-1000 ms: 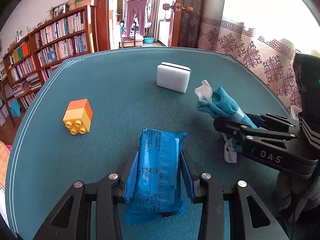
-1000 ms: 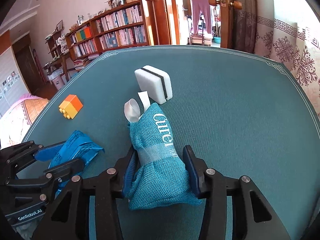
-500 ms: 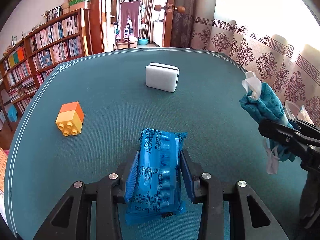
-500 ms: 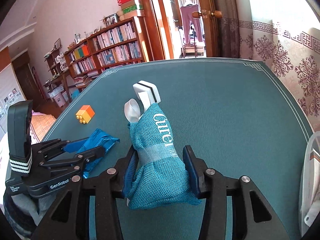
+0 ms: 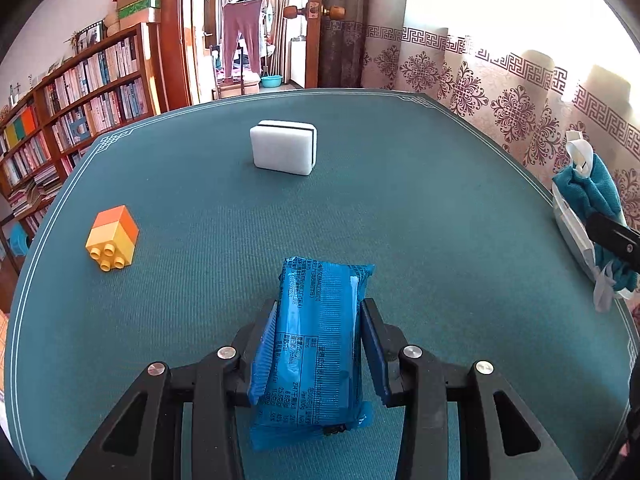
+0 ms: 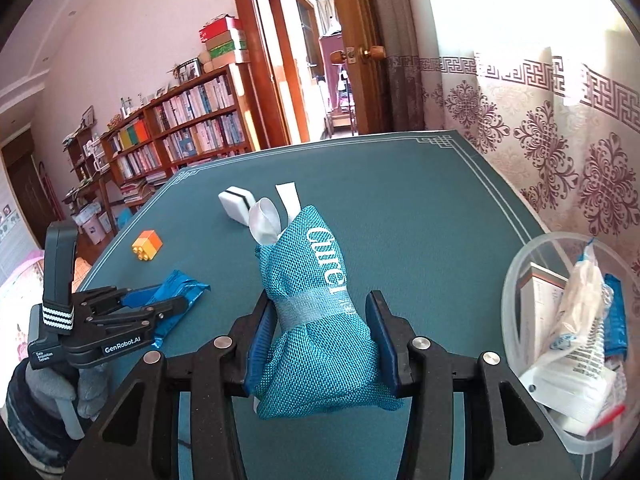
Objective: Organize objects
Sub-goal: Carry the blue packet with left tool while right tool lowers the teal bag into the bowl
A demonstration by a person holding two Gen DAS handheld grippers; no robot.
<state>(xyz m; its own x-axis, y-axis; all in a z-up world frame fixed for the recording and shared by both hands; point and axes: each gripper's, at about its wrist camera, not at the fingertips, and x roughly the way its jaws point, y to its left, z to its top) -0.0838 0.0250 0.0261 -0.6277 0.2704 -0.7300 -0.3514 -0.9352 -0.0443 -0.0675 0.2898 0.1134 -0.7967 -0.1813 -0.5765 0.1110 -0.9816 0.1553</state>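
Left tongs (image 5: 320, 344) clenched on a blue packet (image 5: 316, 344) above the green table (image 5: 400, 208); ahead, a white sponge (image 5: 284, 152), and ahead to the left, an orange block (image 5: 113, 238). Right tongs (image 6: 320, 344) clenched on a teal mesh pouch (image 6: 320, 320), just left of a clear bin (image 6: 520, 264) holding wrapped items.

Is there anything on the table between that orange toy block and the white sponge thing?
Nothing: in the left wrist view, only bare green table lies between the orange block and the white sponge.
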